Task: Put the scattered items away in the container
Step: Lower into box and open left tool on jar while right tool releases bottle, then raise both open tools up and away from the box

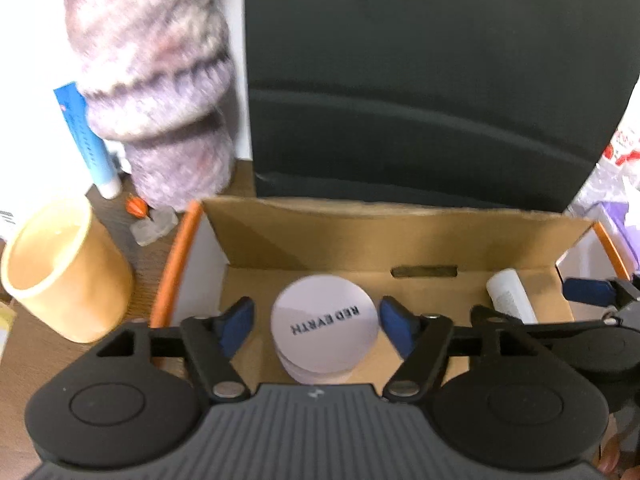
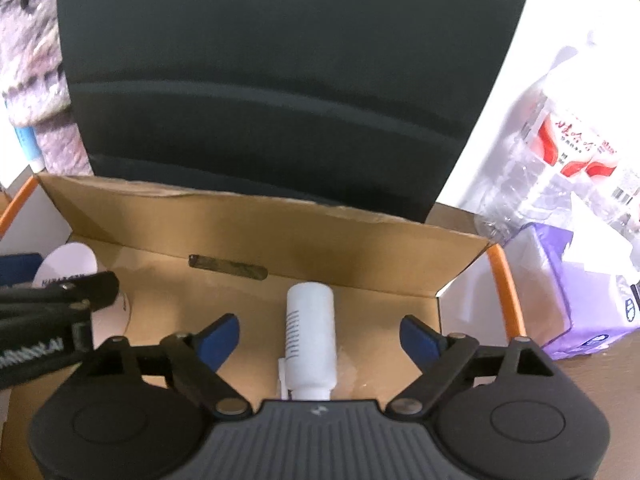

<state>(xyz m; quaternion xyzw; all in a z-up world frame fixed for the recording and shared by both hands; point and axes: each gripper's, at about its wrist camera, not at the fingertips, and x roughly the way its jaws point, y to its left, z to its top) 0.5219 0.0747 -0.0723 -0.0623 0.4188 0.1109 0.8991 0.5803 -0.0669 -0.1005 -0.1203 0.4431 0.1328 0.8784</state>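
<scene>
Both grippers, left (image 1: 316,326) and right (image 2: 318,334), hang spread wide over the cardboard box (image 1: 312,236), gripping nothing, with the round compact (image 1: 325,324) and white bottle (image 2: 310,340) lying inside: release step apparently complete, next move calls for fetching another scattered item.

Left hand-held gripper (image 1: 316,326): jaws spread wide, blue pads (image 1: 236,326) apart, nothing clamped. Right hand-held gripper (image 2: 319,340): jaws likewise wide, gripping nothing. Both pointing forward and down, side by side, close together.
</scene>
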